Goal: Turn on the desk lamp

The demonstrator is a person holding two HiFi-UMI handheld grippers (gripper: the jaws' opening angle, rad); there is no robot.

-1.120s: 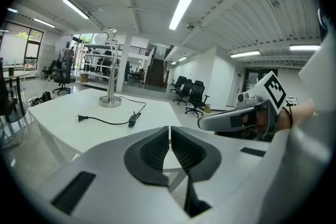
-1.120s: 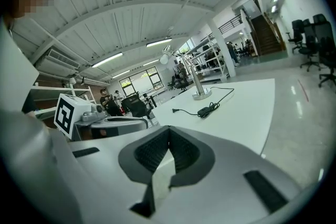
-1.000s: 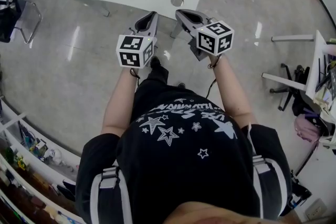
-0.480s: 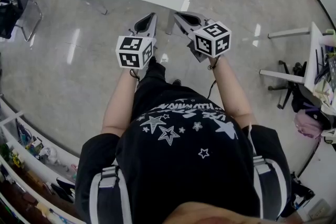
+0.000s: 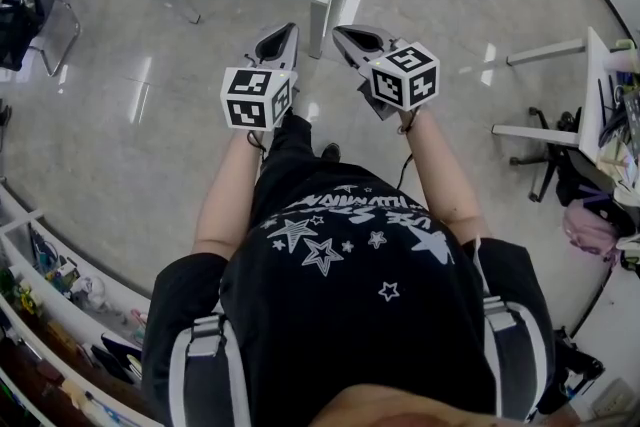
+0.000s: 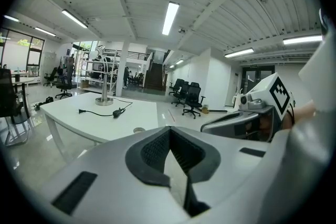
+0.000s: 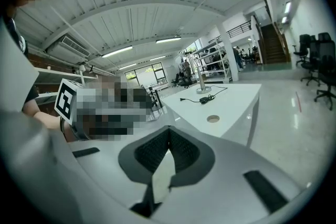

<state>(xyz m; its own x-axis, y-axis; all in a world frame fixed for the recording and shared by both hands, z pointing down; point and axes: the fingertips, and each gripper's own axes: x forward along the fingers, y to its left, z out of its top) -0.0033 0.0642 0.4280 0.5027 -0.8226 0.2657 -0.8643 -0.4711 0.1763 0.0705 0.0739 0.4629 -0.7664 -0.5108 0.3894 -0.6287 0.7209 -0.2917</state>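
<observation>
Trouble ahead: left gripper [image 5: 290, 30] and right gripper [image 5: 340, 33] were shut, empty; plug [image 6: 80, 110] lay loose; lamp [image 6: 104, 86] might stay dark.

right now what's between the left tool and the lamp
Left gripper view: the shut, empty left tool faces the white table; a round cable hole, then a black cord, lie before the lamp.

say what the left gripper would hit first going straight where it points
Probably the near corner of the white table, by its round hole, after a stretch of floor. The left gripper is shut and empty. Depth is unclear, so it might pass that corner.
</observation>
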